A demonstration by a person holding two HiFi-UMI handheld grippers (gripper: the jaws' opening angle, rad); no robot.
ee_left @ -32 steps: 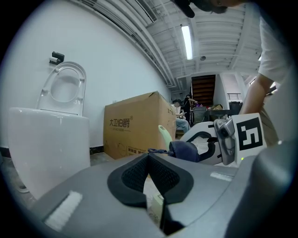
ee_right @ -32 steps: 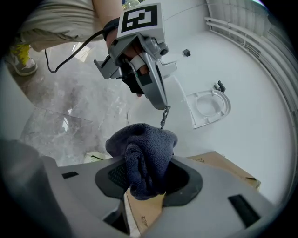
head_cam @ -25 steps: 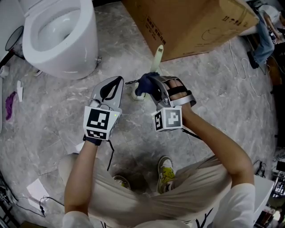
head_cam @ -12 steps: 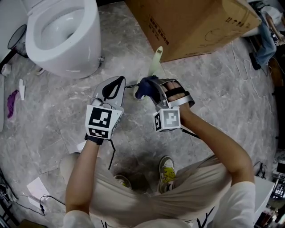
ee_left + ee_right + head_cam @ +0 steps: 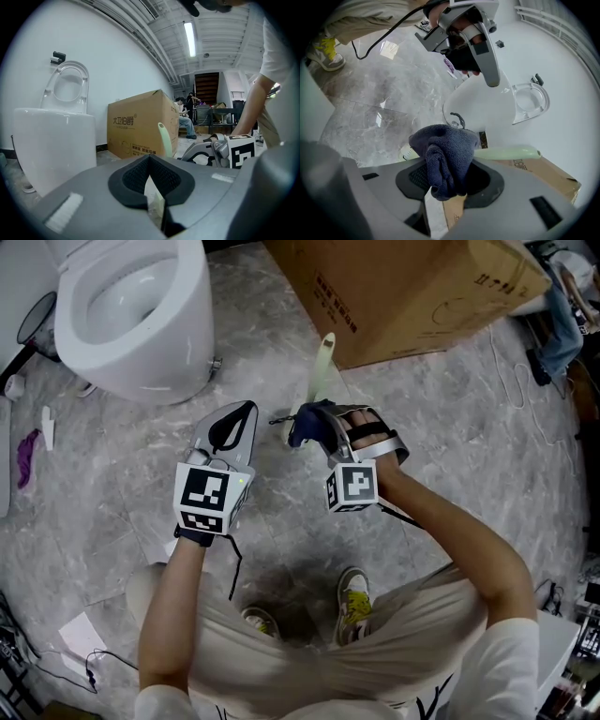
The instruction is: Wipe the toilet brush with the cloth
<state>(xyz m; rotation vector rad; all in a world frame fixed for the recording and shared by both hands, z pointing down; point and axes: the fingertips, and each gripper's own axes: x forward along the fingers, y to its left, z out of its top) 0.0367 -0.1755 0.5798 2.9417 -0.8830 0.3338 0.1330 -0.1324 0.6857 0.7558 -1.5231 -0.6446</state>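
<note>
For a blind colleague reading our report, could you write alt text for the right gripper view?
The right gripper is shut on a bunched dark blue cloth in front of a pale green toilet brush handle that runs to the right. Beyond are a white toilet, the left gripper and marble floor.

My left gripper [image 5: 242, 413] sits left of centre in the head view, jaws pressed together, with my left forearm [image 5: 173, 606] coming up from the lower left. My right gripper [image 5: 314, 427], just right of centre and tilted downward, is clamped on the dark blue cloth [image 5: 443, 154], and my right forearm [image 5: 459, 540] reaches in from the lower right.
</note>
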